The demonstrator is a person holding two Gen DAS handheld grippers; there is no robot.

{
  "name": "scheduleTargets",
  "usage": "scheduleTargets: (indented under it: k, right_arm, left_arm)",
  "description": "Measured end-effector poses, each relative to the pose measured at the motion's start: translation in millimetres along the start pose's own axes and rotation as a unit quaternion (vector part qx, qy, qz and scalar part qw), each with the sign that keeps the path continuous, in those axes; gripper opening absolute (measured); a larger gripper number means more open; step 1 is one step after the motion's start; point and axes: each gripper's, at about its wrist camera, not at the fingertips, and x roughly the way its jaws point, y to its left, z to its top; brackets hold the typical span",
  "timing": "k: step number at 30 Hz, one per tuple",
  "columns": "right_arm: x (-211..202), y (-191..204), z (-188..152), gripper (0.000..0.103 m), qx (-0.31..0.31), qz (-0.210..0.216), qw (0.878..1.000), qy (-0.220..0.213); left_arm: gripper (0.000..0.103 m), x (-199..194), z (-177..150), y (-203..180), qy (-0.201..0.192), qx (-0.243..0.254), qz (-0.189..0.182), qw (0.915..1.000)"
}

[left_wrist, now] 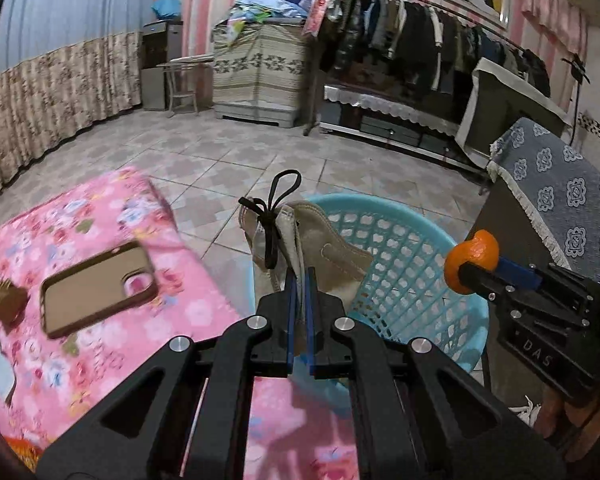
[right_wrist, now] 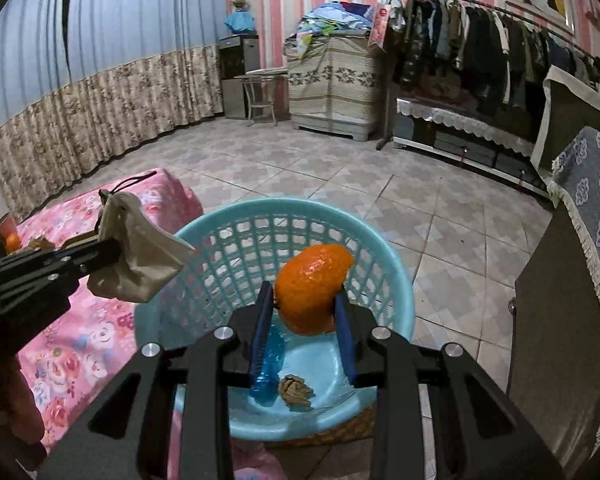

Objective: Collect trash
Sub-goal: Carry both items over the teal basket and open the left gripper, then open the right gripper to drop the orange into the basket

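Orange peel, a curved glossy piece [right_wrist: 310, 294], sat between the blue pads of the right gripper [right_wrist: 306, 320], which was clamped on it from both sides with a narrow gap. In the right wrist view the peel hung over the round turquoise plastic basket with lattice walls [right_wrist: 396, 280], near the middle of the picture. On the basket floor, at about six o'clock from the peel, lay a crushed clear blue plastic bottle [right_wrist: 269, 376] and just beside it a brown crumpled scrap [right_wrist: 296, 393].

The left gripper [left_wrist: 300, 292] was closed tight on a small beige cloth pouch with a black drawstring [left_wrist: 320, 252]. In the left wrist view the pouch stood up from the fingertips toward twelve o'clock, in front of the near rim of the basket [left_wrist: 452, 240], and the black cord loop rose above it. The right gripper came into this view at three o'clock, with the peel [left_wrist: 470, 260] at its tip.

At nine o'clock in the left wrist view was a pink flowered cloth surface [left_wrist: 204, 312]. On it lay a brown phone case, back side up [left_wrist: 96, 288], and at its left a small dark brown piece [left_wrist: 8, 304], too blurred to name.
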Motion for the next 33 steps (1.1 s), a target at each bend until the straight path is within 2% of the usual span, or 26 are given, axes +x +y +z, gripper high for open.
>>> scheduleTargets:
  k: [7,8,10,12,17,23,25,27,32,33]
  right_arm:
    - [4,-9,1,0.03,0.012,-0.005,1.0,0.0]
    - [5,-10,2,0.03,0.014,-0.005,1.0,0.0]
    - [7,-14,5,0.03,0.015,-0.005,1.0,-0.001]
    - [8,-15,5,0.03,0.015,-0.005,1.0,-0.002]
    - [8,-15,6,0.03,0.02,-0.004,1.0,-0.001]
    - [11,-13,7,0.03,0.021,-0.001,1.0,0.002]
    - [13,-10,7,0.031,0.02,0.001,1.0,0.003]
    - [17,-6,8,0.031,0.021,0.006,1.0,0.007]
    - [26,10,10,0.034,0.009,0.009,1.0,0.014]
    - [27,12,11,0.038,0.006,0.007,1.0,0.014]
  left_arm:
    - [0.007,6,11,-14,-0.001,0.016,-0.004,0.9999]
    - [0.012,7,11,-13,0.001,0.017,-0.005,0.9998]
    - [0.028,8,13,-15,0.008,0.02,-0.011,0.9997]
    - [0.052,6,15,-17,0.003,0.026,0.0,0.9996]
    - [0.079,-7,19,-6,-0.019,0.02,0.039,0.9988]
    - [0.081,-16,23,12,-0.024,0.007,0.061,0.9978]
    - [0.084,-19,24,17,-0.026,0.005,0.07,0.9972]
    - [0.091,-27,23,23,-0.035,0.007,0.093,0.995]
    - [0.092,-43,20,39,-0.039,0.0,0.119,0.9922]
    - [0.093,-47,19,43,-0.04,-0.004,0.123,0.9916]
